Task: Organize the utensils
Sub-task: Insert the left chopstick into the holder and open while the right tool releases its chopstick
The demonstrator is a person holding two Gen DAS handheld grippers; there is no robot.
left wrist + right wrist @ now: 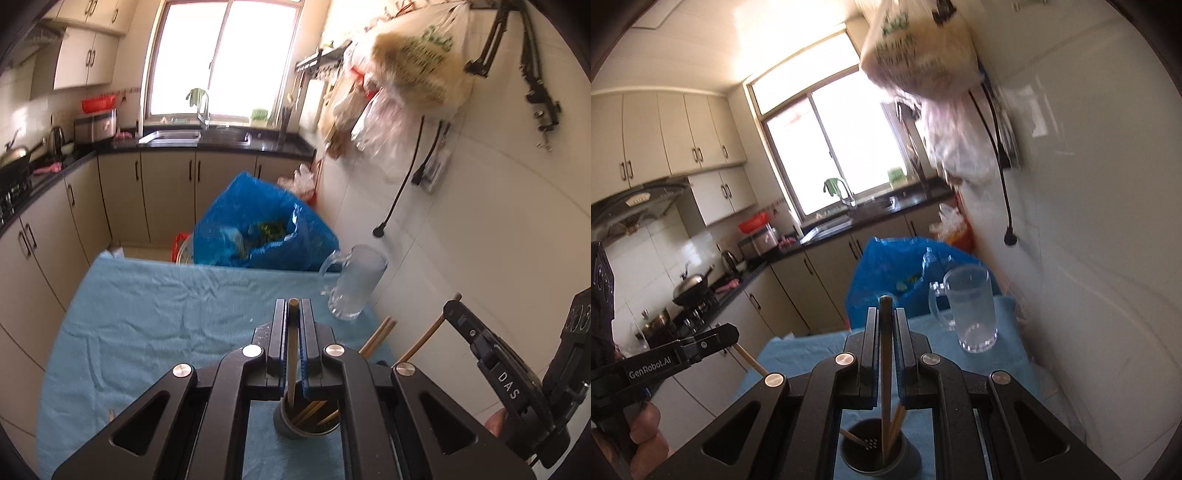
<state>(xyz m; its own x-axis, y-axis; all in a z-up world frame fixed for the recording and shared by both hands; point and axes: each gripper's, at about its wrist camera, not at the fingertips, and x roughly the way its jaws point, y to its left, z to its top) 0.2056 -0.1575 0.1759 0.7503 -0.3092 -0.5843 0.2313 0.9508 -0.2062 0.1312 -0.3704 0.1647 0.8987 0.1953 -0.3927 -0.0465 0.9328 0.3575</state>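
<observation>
My left gripper (293,308) is shut on a wooden chopstick (292,350) whose lower end stands in a dark round holder (295,428) on the blue cloth. Several other chopsticks lean inside the holder. My right gripper (885,314) is shut on another chopstick (885,369) that also reaches down into the same holder (908,458). The right gripper shows at the right edge of the left wrist view (452,306), and the left gripper at the left edge of the right wrist view (733,338), each holding its chopstick.
A clear glass mug (354,284) (971,310) stands on the blue tablecloth (147,314) near the white wall. A blue plastic bag (258,221) sits beyond the table's far edge. Plastic bags (417,59) hang on the wall above. Kitchen counters and cabinets lie behind.
</observation>
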